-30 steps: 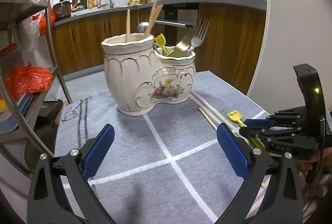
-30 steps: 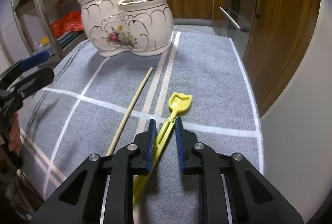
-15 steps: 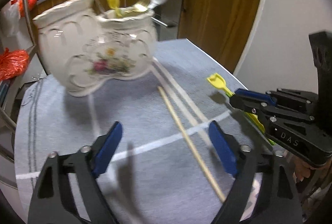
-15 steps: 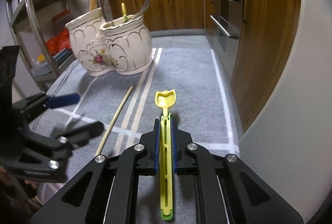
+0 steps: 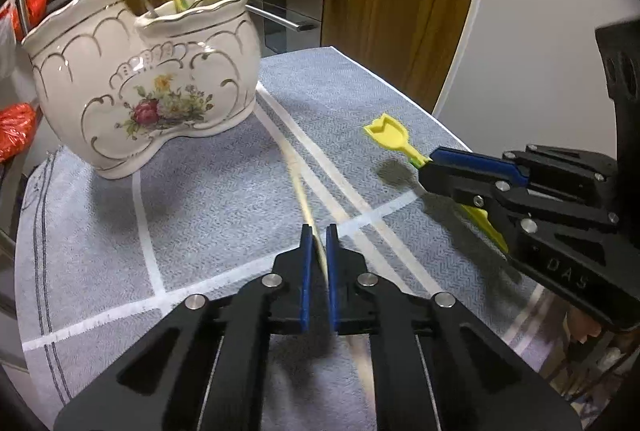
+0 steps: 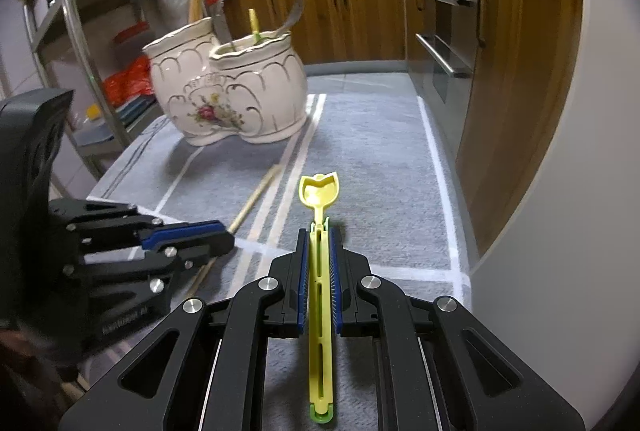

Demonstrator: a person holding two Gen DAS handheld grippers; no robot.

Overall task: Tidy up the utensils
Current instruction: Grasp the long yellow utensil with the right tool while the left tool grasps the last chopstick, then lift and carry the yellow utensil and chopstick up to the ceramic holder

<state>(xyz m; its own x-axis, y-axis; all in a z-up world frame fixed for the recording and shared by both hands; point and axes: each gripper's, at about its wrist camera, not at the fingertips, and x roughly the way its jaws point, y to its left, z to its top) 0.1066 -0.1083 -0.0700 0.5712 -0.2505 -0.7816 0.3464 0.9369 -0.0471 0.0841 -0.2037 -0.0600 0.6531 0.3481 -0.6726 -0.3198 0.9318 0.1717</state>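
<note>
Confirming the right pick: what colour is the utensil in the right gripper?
Yellow utensil with a green end, clearest in the right wrist view.

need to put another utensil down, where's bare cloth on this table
Bare grey tablecloth lies right of the ceramic utensil holder, up to the table's right edge, and left of the chopstick in front of the holder. Crowded: the near middle, where left gripper and right gripper hold chopstick and yellow utensil.
</note>
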